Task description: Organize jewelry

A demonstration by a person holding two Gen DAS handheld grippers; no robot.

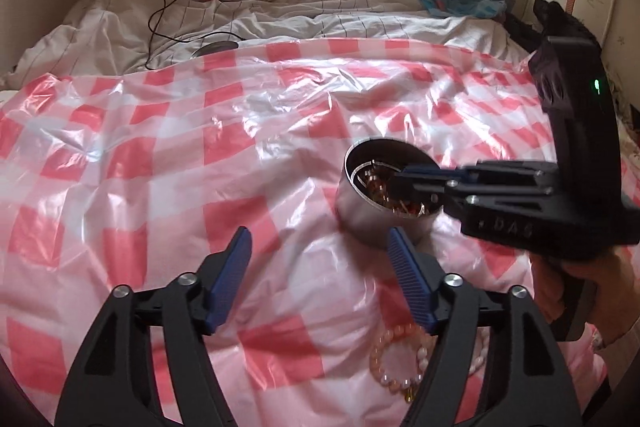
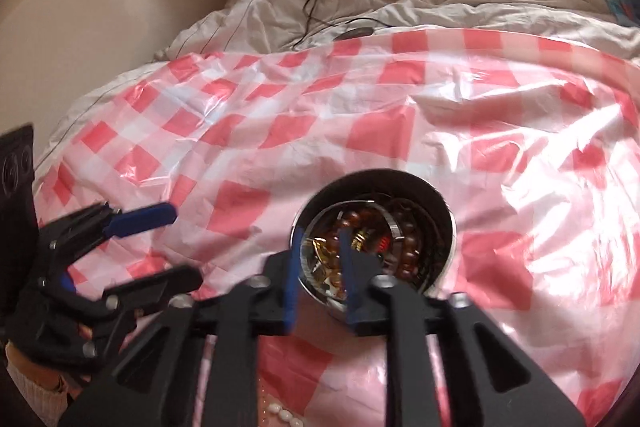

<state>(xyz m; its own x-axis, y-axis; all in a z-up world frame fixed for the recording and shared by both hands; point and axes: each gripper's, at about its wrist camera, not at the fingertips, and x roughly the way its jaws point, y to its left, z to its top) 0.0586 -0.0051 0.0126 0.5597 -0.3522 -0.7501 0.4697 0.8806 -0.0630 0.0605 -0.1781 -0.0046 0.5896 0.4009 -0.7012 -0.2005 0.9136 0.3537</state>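
Right of centre in the left view, right gripper (image 1: 400, 175) over the tin (image 1: 380, 203) of beads, jaws slightly apart, apparently dropping a piece; left gripper (image 1: 320, 263) wide apart; next, probably, pick the bracelet (image 1: 394, 363) lower right.

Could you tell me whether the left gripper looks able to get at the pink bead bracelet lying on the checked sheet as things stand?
Probably yes. The left gripper is open and holds nothing, and the pink bead bracelet lies uncovered on the checked sheet just below its right finger. The right gripper is away at the metal tin.
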